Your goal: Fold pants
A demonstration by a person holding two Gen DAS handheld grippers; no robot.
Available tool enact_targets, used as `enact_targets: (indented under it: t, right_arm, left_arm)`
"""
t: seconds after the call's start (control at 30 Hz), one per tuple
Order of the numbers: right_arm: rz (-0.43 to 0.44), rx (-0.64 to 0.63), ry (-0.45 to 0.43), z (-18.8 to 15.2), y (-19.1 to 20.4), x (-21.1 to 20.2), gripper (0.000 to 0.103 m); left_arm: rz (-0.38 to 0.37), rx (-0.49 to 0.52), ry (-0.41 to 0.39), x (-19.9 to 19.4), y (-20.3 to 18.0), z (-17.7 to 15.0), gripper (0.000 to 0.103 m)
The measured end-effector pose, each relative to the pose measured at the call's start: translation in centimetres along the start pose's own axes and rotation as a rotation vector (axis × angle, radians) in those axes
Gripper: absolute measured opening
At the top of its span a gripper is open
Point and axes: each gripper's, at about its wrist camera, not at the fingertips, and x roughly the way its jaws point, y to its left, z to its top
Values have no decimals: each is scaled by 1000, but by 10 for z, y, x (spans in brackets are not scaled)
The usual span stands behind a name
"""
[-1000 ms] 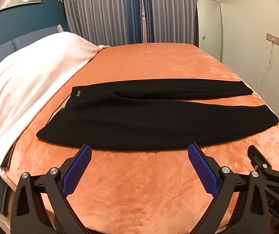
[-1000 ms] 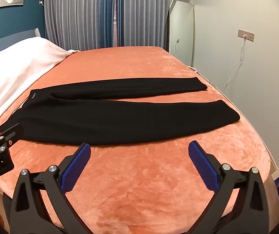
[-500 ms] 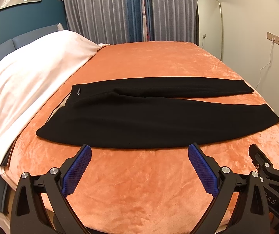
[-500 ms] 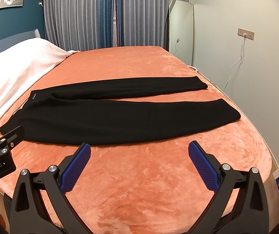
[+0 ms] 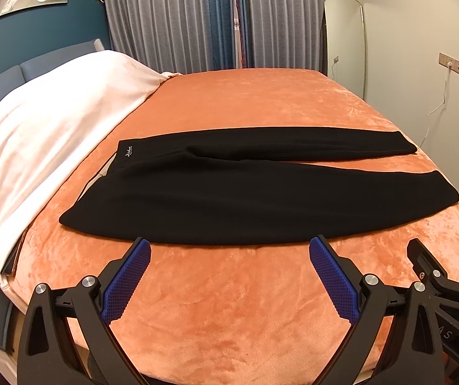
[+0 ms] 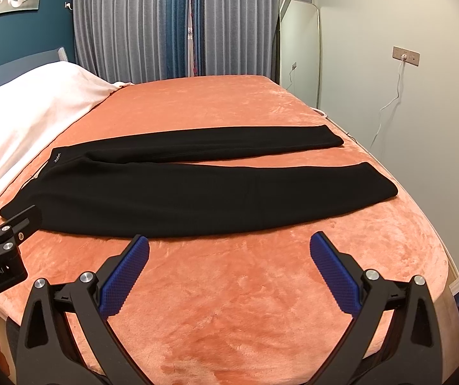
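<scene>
Bed (image 5: pixel 229 102): both grippers spread, hovering before pants (image 5: pixel 261 192).

- The right gripper (image 6: pixel 229 250) sits at 6 o'clock, jaws spread wide, blue pads (image 6: pixel 123 277) over bare orange bedspread (image 6: pixel 229 304), gripping nothing.
- Black pants (image 6: pixel 178 192) lie flat across the centre, waistband toward 9 o'clock, both legs reaching toward 3 o'clock, the far leg apart from the near one at the cuffs.
- The left gripper (image 6: pixel 3 227) pokes in at 8 o'clock, its tip just beside the waistband corner.
- A white duvet (image 6: pixel 27 109) lies at 10 o'clock.
- Curtains (image 6: pixel 171 25) hang at 12 o'clock.
</scene>
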Motion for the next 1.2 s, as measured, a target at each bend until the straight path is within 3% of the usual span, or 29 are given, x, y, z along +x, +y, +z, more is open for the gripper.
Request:
enact_targets:
  t: [0.47,0.8,0.9,1.0,1.1,1.2]
  right_arm:
    - [-2,1,-1,1,0,3,98]
    - [-3,-2,8,1,0,8,98]
    - [7,-12,17,4,-5,16,98]
    - [42,-22,14,17,-23,30,98]
    - [83,-17,16,45,-60,61,98]
    - [33,-41,19,85,-104,109,98]
  left_arm:
    - [9,11,-2,1,0,2,98]
    - [16,16,-45,1,-2,5,98]
    - [-8,7,-8,9,2,7,98]
    - [-20,-29,53,24,7,11,98]
    - [-4,-42,38,39,14,22,98]
    - [27,-34,30,63,22,38,98]
